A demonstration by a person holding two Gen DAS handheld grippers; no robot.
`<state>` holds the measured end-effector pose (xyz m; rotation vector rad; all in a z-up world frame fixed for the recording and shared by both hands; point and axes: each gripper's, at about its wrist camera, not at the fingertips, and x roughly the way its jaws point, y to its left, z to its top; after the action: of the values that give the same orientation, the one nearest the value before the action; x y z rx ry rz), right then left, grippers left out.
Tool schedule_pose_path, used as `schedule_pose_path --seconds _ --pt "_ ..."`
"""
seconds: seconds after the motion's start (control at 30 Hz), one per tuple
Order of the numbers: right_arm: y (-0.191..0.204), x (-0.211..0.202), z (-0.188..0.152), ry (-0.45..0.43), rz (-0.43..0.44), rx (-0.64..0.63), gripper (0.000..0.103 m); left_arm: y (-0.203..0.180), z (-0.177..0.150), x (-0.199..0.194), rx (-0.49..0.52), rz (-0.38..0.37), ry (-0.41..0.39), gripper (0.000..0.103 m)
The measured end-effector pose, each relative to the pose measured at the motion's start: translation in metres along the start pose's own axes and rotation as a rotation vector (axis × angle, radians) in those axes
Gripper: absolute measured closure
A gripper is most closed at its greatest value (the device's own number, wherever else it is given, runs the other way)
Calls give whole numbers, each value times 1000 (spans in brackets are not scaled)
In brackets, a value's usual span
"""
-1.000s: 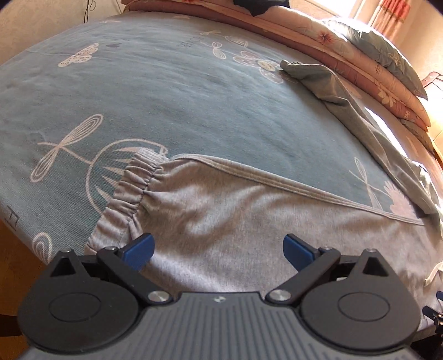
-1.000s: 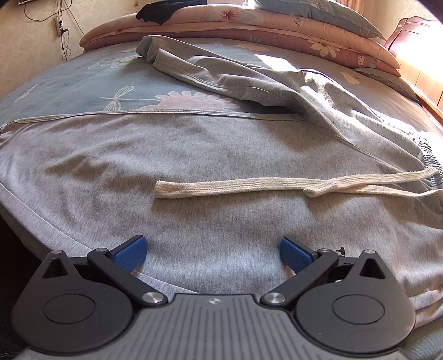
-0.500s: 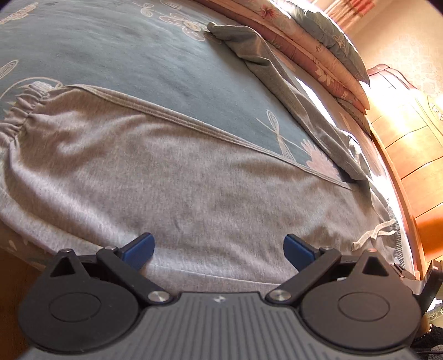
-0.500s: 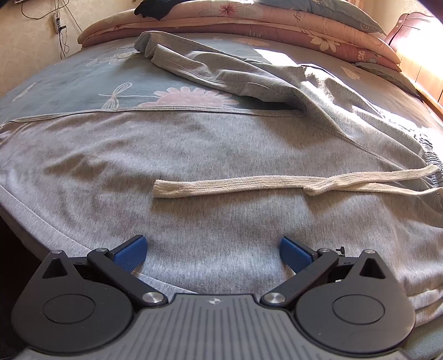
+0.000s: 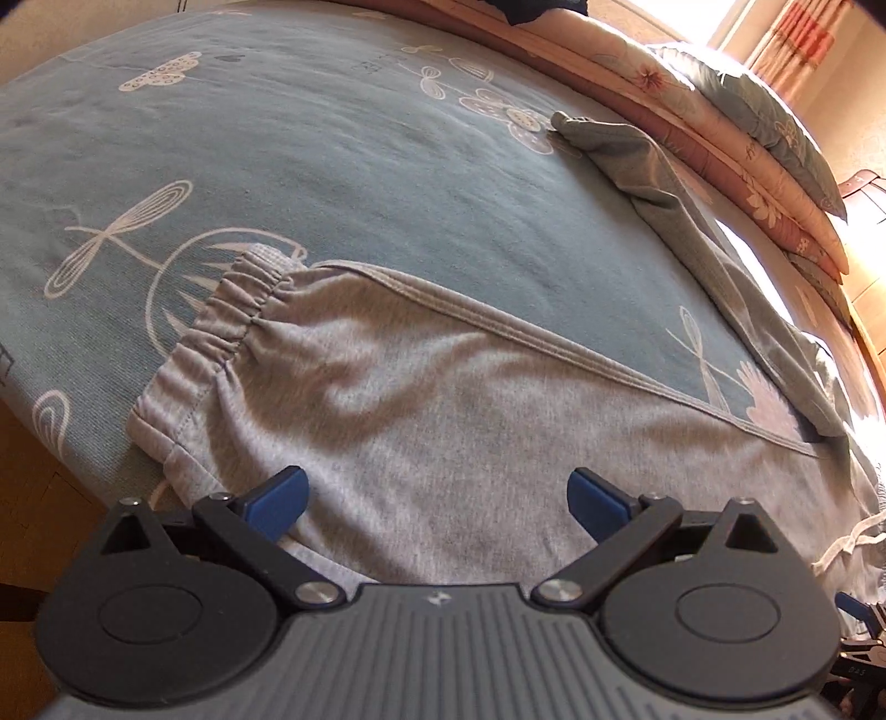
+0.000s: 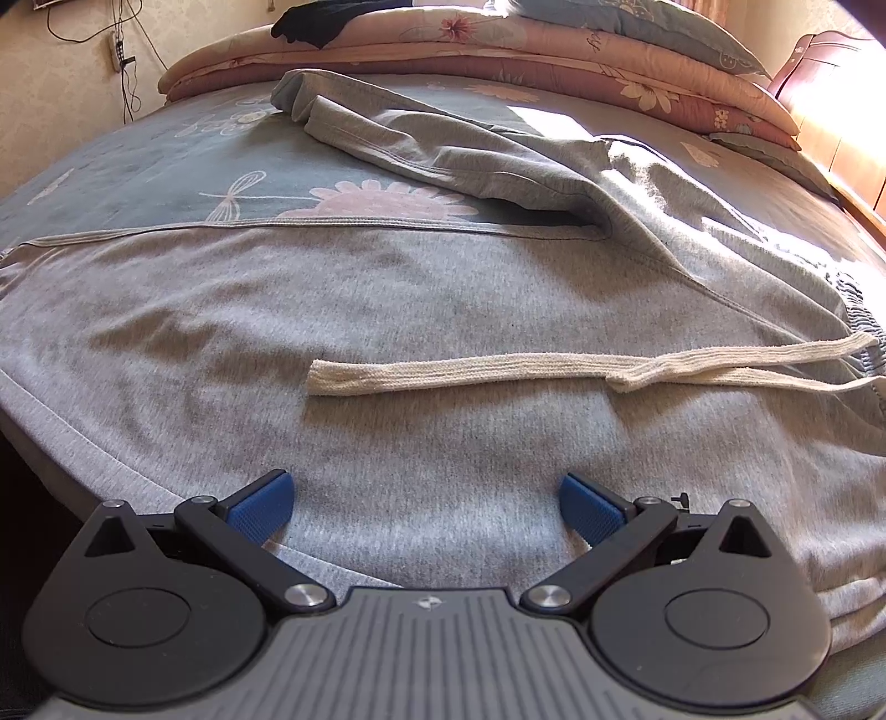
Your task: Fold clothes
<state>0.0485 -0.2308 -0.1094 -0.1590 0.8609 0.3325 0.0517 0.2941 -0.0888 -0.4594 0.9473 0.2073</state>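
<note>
Grey sweatpants (image 5: 443, 399) lie spread on the blue patterned bed. In the left wrist view one leg ends in an elastic cuff (image 5: 221, 332) at the left, and the other leg (image 5: 681, 221) runs away toward the pillows. My left gripper (image 5: 437, 498) hovers open over the near leg's fabric, holding nothing. The right wrist view shows the pants (image 6: 415, 288) with a cream drawstring (image 6: 498, 371) lying across them and the gathered waistband (image 6: 855, 310) at the right. Over the near fabric edge, my right gripper (image 6: 426, 504) is open and empty.
The bedsheet (image 5: 277, 144) is blue with white dragonfly and flower prints. Folded quilts and pillows (image 6: 554, 50) are stacked along the far side, a dark garment (image 6: 326, 22) on top. A wooden headboard (image 6: 853, 149) stands at the right. The floor (image 5: 27, 498) shows below the bed's left edge.
The left wrist view swung right toward the waistband half a second ago, then back left to the cuff. The right gripper has drifted only slightly. Both grippers stayed open.
</note>
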Motion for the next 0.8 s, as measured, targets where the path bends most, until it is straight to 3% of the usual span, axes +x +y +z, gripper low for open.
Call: schedule_pose_path --seconds 0.07,0.2,0.4,0.5,0.57,0.63,0.8 --pt "0 0 0 1 1 -1 0 14 -1 -1 -42 51 -12 4" --pt "0 -1 -1 -4 -1 1 0 3 -2 -20 -38 23 -29 4" --pt "0 -1 -1 -8 -2 -3 0 -76 -26 -30 96 -292 37 4" --pt "0 -2 -3 -14 1 -8 0 -116 -44 -16 169 -357 92 4" --pt "-1 -4 -3 -16 3 -10 0 -129 -54 -3 183 -350 130 4" --pt "-4 -9 -2 -11 3 -5 0 -132 -61 9 180 -289 162 4" --pt "-23 -30 -10 -79 -12 10 0 -124 -70 8 187 -238 149 3"
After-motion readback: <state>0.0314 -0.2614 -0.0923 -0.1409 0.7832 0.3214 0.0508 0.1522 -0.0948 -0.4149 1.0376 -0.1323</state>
